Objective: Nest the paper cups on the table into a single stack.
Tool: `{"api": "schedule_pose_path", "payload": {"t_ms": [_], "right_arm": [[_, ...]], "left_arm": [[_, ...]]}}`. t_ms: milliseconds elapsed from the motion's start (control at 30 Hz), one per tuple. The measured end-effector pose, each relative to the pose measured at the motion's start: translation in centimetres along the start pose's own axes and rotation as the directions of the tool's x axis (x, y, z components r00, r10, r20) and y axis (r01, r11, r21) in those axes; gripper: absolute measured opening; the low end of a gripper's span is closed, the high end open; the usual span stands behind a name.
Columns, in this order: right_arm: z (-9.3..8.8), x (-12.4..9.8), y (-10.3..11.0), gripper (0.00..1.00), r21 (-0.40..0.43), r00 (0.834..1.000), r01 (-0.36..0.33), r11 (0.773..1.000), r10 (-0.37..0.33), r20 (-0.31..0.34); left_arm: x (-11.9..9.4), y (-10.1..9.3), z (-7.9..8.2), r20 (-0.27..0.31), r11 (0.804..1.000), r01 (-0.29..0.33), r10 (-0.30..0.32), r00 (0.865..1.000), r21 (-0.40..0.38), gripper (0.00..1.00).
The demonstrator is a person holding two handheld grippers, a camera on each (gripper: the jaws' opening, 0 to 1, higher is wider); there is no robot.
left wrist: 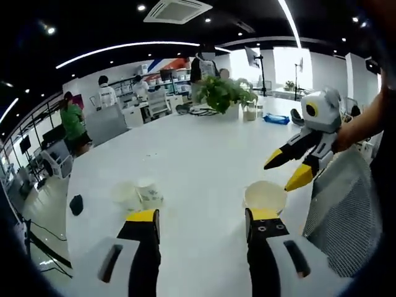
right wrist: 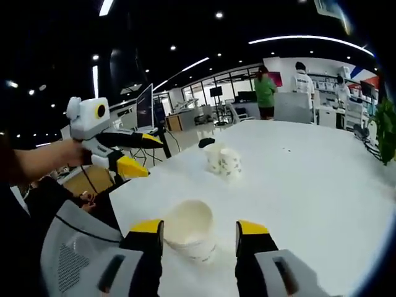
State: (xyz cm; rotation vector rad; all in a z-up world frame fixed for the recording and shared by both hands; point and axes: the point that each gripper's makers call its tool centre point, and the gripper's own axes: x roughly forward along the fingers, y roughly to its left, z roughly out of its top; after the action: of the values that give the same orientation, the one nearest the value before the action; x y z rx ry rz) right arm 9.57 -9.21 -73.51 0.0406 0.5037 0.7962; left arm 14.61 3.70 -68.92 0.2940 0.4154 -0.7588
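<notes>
Both grippers, left (left wrist: 201,218) and right (right wrist: 199,230), are held wide open, empty. Nearest paper cup (right wrist: 190,230) is framed lower centre; cup pair (right wrist: 223,161) mid-frame; potted plant (left wrist: 221,93) upper centre.

Cup (right wrist: 192,238) base hidden between tongs; far cups (left wrist: 137,195) blurred.

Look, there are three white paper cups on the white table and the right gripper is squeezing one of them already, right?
Not quite. The right gripper is open, with the nearest paper cup sitting between its jaws, not squeezed; the right gripper view shows gaps on both sides. The other two cups do stand on the white table.
</notes>
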Motion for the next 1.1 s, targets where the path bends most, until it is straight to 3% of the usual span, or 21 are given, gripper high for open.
{"api": "schedule_pose_path", "payload": {"t_ms": [267, 533, 933, 1100], "right_arm": [[-0.4, -1.1, -0.7, 0.6, -0.028, 1.0, 0.009, 1.0, -0.008, 0.007], [-1.0, -2.0, -1.4, 0.72, -0.054, 1.0, 0.027, 0.998, -0.027, 0.008], [-1.9, -3.5, -1.8, 0.88, -0.08, 0.999, 0.042, 0.996, -0.04, 0.029], [-2.1, -3.9, -1.7, 0.94, -0.076, 0.998, 0.043, 0.996, -0.04, 0.041]], "left_arm": [[1.3, 4.3, -0.1, -0.019, 0.999, -0.041, 0.042, 0.999, 0.021, 0.55], [3.7, 7.6, -0.8, -0.036, 0.999, -0.023, 0.025, 0.999, 0.048, 0.51], [7.0, 8.6, -0.8, -0.098, 0.996, 0.01, -0.001, 0.995, 0.089, 0.52], [8.2, 9.8, -1.1, -0.118, 0.997, 0.015, -0.006, 0.993, 0.08, 0.54]]}}
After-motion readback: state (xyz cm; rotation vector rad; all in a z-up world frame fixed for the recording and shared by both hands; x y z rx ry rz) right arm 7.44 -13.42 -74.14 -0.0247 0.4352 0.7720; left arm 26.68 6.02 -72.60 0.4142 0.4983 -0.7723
